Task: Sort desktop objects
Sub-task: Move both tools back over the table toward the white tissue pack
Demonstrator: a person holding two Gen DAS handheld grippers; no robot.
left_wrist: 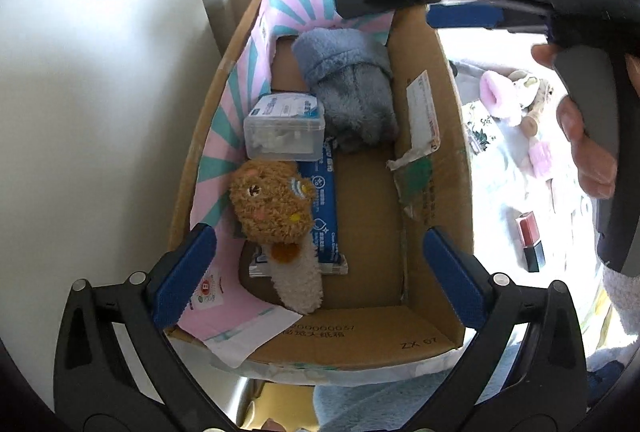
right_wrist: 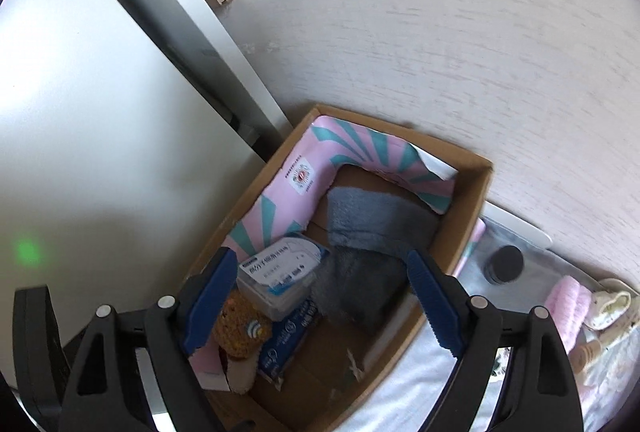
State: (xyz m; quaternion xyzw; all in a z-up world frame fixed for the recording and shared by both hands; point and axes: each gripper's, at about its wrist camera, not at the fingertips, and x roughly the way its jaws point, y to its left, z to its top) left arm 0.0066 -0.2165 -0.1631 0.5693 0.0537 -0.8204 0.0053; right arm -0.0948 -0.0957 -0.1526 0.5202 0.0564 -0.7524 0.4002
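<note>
Both grippers hang over the open brown cardboard box (left_wrist: pixel 424 167), nothing held. Left gripper (left_wrist: pixel 316 276) jaws spread wide, empty, at the near end of the box. Right gripper (right_wrist: pixel 320 300) jaws also spread, empty, over the box middle.

In the box: fuzzy brown plush bear with white handle (left_wrist: pixel 276 207) near left, lying on a flat blue wipes packet (left_wrist: pixel 322 216). Clear plastic lidded box with white label (left_wrist: pixel 284 129) just behind the bear. Folded grey-blue fleece cloth (left_wrist: pixel 352 87) at the far end. Pink-and-teal striped paper liner (left_wrist: pixel 236 99) along the left wall.

Still out on the right, on the table: pink fluffy item (left_wrist: pixel 498 95), red-and-black small block (left_wrist: pixel 530 240).

Handling guess: the pink fluffy item looks light and soft, so pinch deep mid-body. The block looks stiff and small, so grip its flat sides squarely; it may slip.
</note>
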